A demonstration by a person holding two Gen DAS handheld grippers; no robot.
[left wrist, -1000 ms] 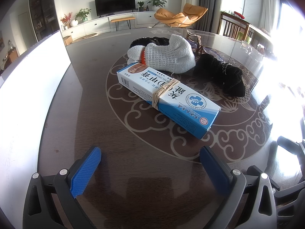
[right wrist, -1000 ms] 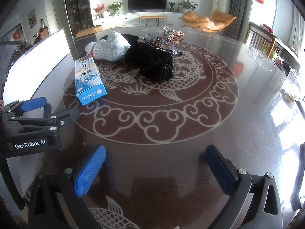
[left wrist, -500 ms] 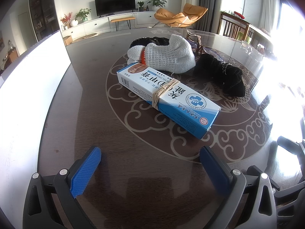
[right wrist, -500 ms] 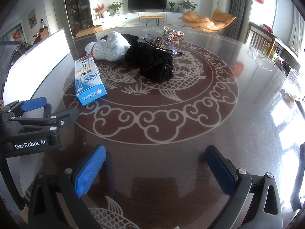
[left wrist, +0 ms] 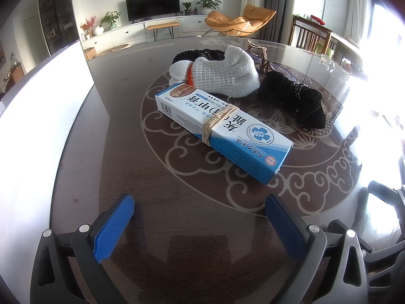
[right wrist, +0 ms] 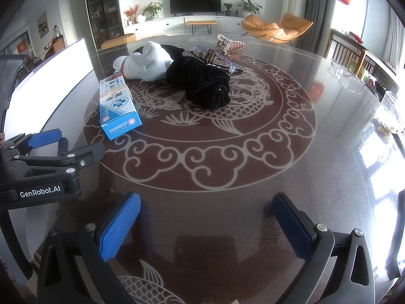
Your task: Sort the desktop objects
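Note:
A blue-and-white medicine box (left wrist: 222, 129) bound with a rubber band lies on the dark table (left wrist: 177, 228); it also shows in the right wrist view (right wrist: 117, 105). Behind it lie a white knitted glove (left wrist: 222, 76) (right wrist: 146, 63), a black cloth bundle (left wrist: 293, 98) (right wrist: 205, 83), clear glasses (right wrist: 215, 55) and a woven hair clip (right wrist: 229, 45). My left gripper (left wrist: 200, 207) is open and empty, short of the box. My right gripper (right wrist: 206, 207) is open and empty, over bare table nearer the front. The left gripper also shows at the left of the right wrist view (right wrist: 65, 141).
A white bin or board (left wrist: 38, 116) stands along the table's left edge. Clear glass pieces (right wrist: 344, 76) sit at the far right of the table. Chairs and a TV unit stand beyond the table.

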